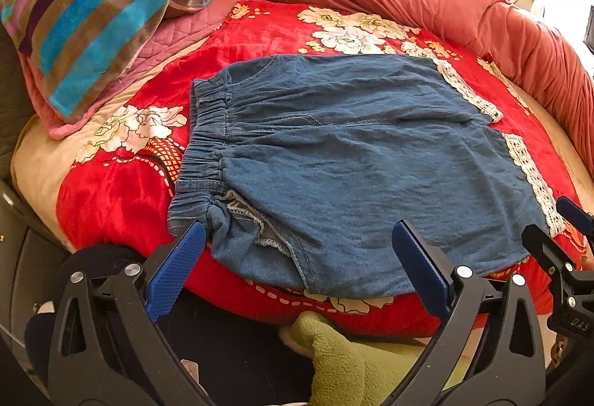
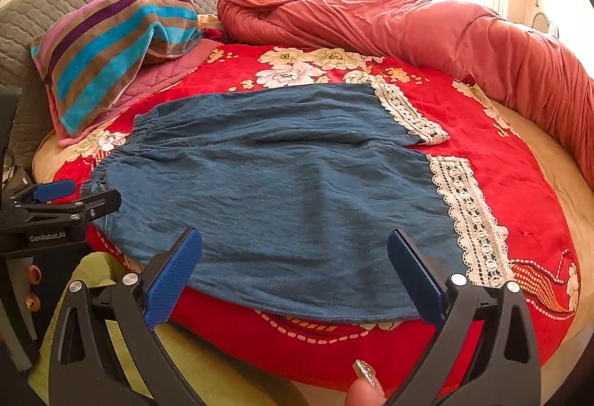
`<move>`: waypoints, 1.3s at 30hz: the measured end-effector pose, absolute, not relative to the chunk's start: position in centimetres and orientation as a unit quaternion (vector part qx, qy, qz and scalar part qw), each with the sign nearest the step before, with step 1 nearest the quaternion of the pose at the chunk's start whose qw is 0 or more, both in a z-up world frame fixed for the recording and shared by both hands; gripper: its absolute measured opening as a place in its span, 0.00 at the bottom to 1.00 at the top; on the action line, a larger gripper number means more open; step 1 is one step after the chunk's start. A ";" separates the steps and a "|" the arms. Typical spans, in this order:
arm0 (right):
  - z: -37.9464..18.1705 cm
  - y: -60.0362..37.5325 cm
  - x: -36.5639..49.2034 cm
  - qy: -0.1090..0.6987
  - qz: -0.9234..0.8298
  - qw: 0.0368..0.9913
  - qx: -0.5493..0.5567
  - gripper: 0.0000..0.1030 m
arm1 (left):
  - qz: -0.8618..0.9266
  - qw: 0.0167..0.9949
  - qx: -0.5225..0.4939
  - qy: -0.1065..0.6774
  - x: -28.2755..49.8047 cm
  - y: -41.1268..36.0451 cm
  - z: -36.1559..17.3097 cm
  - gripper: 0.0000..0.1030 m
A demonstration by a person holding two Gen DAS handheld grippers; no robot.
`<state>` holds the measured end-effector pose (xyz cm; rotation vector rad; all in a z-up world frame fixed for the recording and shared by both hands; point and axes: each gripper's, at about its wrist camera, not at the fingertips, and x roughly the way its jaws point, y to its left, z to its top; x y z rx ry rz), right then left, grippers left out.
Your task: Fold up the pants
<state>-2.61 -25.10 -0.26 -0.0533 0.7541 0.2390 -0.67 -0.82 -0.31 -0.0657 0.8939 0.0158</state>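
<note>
Hovering at the near edge of the bed, both of your grippers hang with their blue pads spread wide and nothing between them. The left gripper [image 1: 299, 231] sits over the near waistband corner of the blue denim shorts with white lace hems [image 1: 345, 161]; the right gripper [image 2: 295, 239] sits over the near leg, close to the lace. Those shorts lie flat on the red floral blanket [image 1: 122, 190], waistband to your left, hems to your right, near side drooping just over the bed's edge.

My guess is that you are about to pinch the near side and fold it away from you. Risks, as I judge them:
- The elastic waistband is bunched, so a shallow bite may catch one layer only and leave the other behind.
- Plush blanket pile could get pinched with the denim and drag.
- Uneven lifts would skew the lace hems.

Readable writing: "GenRobot.AI" on the left gripper's body in the right wrist view.
</note>
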 end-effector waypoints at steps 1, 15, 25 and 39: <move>-0.2 -25.1 -2.7 0.367 0.117 0.923 -0.026 0.96 | 0.008 0.901 -0.031 0.432 -0.7 -0.9 -0.3 0.92; 0.1 -24.9 -2.8 0.364 0.116 0.924 -0.031 0.96 | 0.009 0.902 -0.027 0.431 -0.9 -0.8 -0.1 0.92; 0.1 -24.7 -2.8 0.365 0.116 0.923 -0.034 0.96 | 0.008 0.900 -0.025 0.434 -0.7 -0.8 -0.2 0.92; 0.4 -22.8 0.2 0.361 0.130 0.923 -0.037 0.96 | 0.015 0.898 -0.031 0.438 1.6 0.3 -0.4 0.92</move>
